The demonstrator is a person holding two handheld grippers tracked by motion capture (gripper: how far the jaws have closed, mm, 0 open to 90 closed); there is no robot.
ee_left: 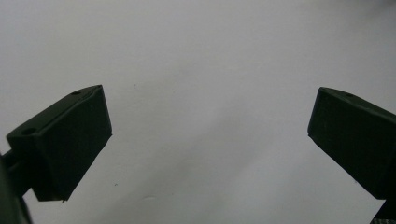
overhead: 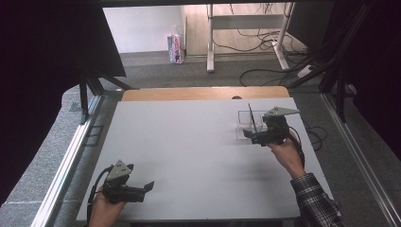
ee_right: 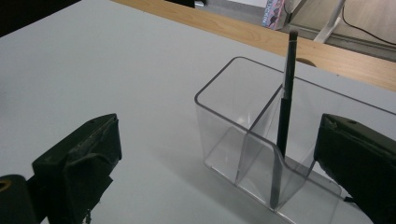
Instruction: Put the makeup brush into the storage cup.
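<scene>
A clear plastic organiser [ee_right: 224,126] with compartments stands on the white table at the right [overhead: 242,118]. A black pen [ee_right: 285,112] stands upright in one compartment and rises above the rim [overhead: 252,118]. My right gripper [ee_right: 217,135] is open, its jaws spread wide on either side of the organiser and touching neither it nor the pen. In the high view the right gripper [overhead: 250,136] sits just at the organiser's near side. My left gripper [overhead: 144,188] is open near the table's front left, above bare table [ee_left: 210,112], with nothing between its jaws.
The white table top [overhead: 189,151] has a wooden strip [overhead: 203,93] along its far edge. A metal rail [overhead: 71,156] runs along the left side. Beyond the table are desk legs, floor cables [overhead: 265,42] and a small carton [overhead: 175,48].
</scene>
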